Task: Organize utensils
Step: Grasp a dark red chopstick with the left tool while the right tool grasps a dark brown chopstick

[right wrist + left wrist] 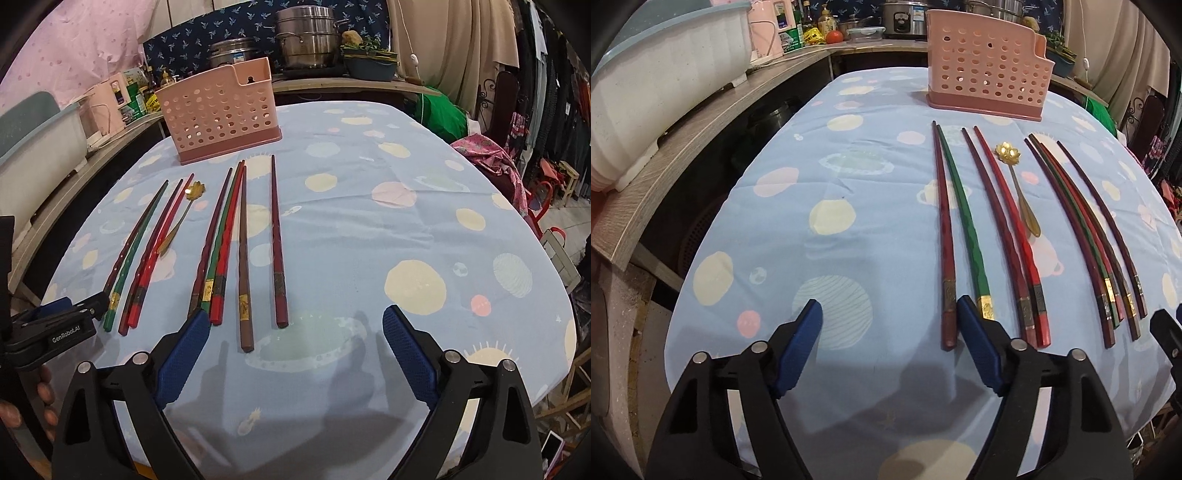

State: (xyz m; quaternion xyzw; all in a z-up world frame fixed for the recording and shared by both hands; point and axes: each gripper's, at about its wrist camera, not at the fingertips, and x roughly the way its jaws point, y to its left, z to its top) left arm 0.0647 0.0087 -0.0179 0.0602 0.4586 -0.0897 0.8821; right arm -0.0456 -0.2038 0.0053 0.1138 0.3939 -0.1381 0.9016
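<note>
Several long chopsticks (1001, 236) in dark red, red, green and brown lie side by side on the blue tablecloth; they also show in the right wrist view (221, 243). A gold flower-bowl spoon (1019, 184) lies among them, also seen in the right wrist view (181, 218). A pink perforated utensil holder (988, 66) stands upright behind them, and shows in the right wrist view (218, 110). My left gripper (889, 308) is open and empty, left of the chopstick handles. My right gripper (295, 317) is open and empty, near the rightmost chopstick ends.
The table (406, 206) has a blue cloth with pastel circles. A wooden counter (701, 122) with a white tub runs along the left. Pots (308, 37) and bottles stand behind. A chair with clothes (491, 155) is at the right.
</note>
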